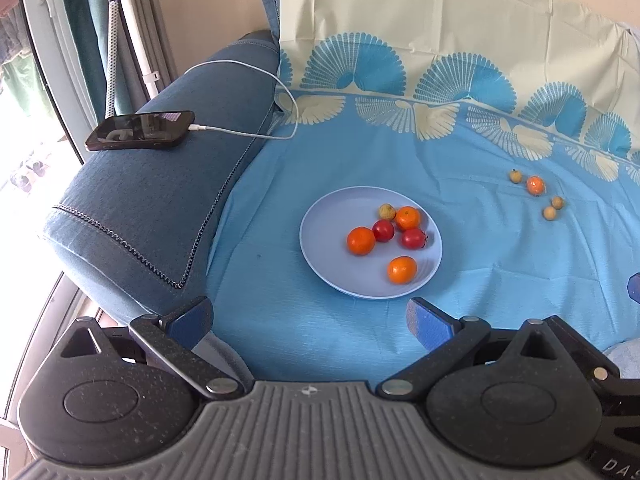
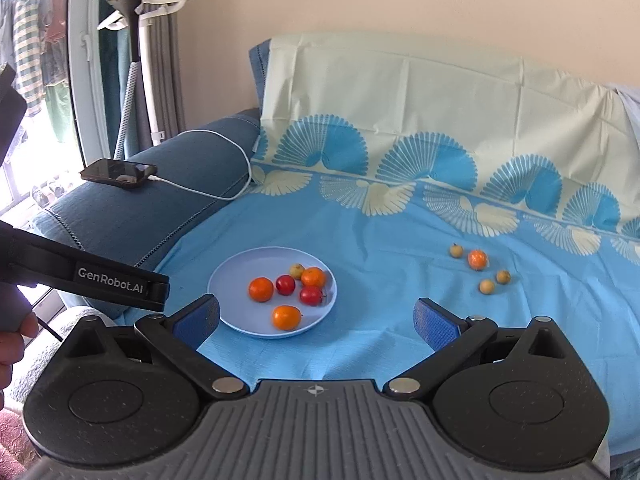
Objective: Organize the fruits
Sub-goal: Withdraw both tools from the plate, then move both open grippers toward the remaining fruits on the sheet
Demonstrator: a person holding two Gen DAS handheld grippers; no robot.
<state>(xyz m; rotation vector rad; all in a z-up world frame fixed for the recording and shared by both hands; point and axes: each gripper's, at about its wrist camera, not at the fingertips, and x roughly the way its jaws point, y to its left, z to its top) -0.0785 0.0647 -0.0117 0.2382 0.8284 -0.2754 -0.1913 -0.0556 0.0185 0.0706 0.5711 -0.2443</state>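
Observation:
A pale blue plate point(image 1: 320, 232) point(image 2: 228, 284) lies on the blue sheet and holds three oranges, two red fruits and one small yellow fruit point(image 1: 387, 211). Off to the right on the sheet lie a loose orange point(image 1: 535, 185) point(image 2: 477, 259) and three small yellow fruits point(image 1: 550, 212) point(image 2: 487, 286). My left gripper point(image 1: 310, 322) is open and empty, hanging just short of the plate's near rim. My right gripper point(image 2: 316, 320) is open and empty too, between the plate and the loose fruits, nearer me.
A phone point(image 1: 140, 130) point(image 2: 119, 173) on a white charging cable point(image 1: 256, 80) rests on the dark blue sofa arm point(image 1: 152, 208) at the left. A patterned sheet point(image 1: 440, 8) drapes the backrest. The left gripper's body point(image 2: 80, 272) and a hand point(image 2: 12, 344) show at the right wrist view's left edge.

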